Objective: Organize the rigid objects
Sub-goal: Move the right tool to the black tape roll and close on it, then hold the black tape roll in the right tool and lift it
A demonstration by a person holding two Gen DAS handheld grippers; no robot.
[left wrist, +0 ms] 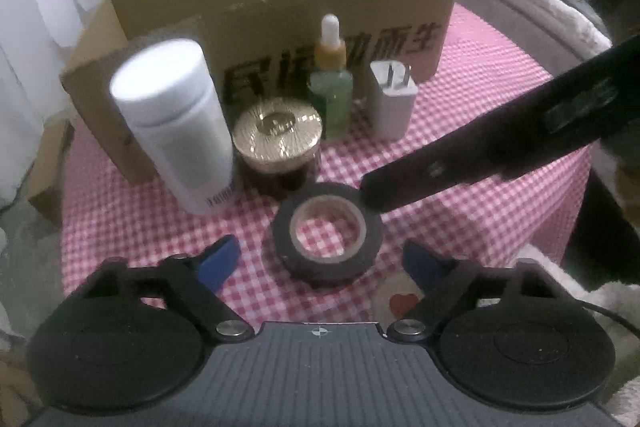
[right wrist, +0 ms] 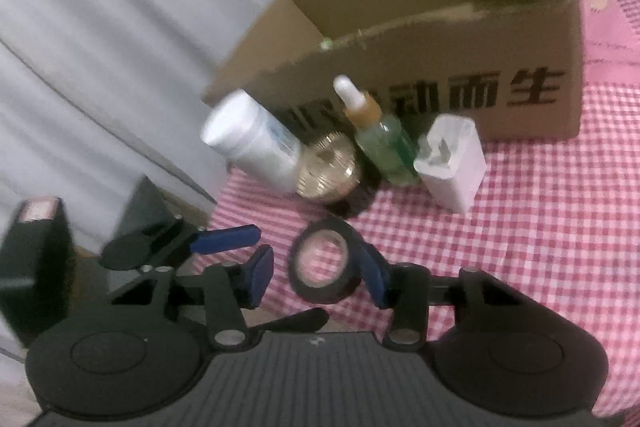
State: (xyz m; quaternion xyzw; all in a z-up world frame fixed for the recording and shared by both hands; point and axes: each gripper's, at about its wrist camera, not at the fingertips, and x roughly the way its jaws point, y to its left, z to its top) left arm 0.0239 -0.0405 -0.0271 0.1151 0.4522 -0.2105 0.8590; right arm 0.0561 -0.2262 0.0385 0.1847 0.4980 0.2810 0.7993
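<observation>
Right wrist view shows "而生" printed on the cardboard box (right wrist: 520, 95) behind the black tape roll (right wrist: 326, 263), which sits loose between the half-open right hand-held gripper (right wrist: 316, 273).

The left gripper (left wrist: 318, 261), black-framed with blue-padded fingers (left wrist: 218, 263), points steeply down, its jaws spread wide with nothing pressed between the pads. The right gripper (right wrist: 318, 275), of the same black frame and blue pads (right wrist: 260, 273), also tilts down, rolled a little to one side. Its jaws stand partly apart; whether a pad presses on anything cannot be told. In the left wrist view its dark finger (left wrist: 460, 167) reaches in from the right.
</observation>
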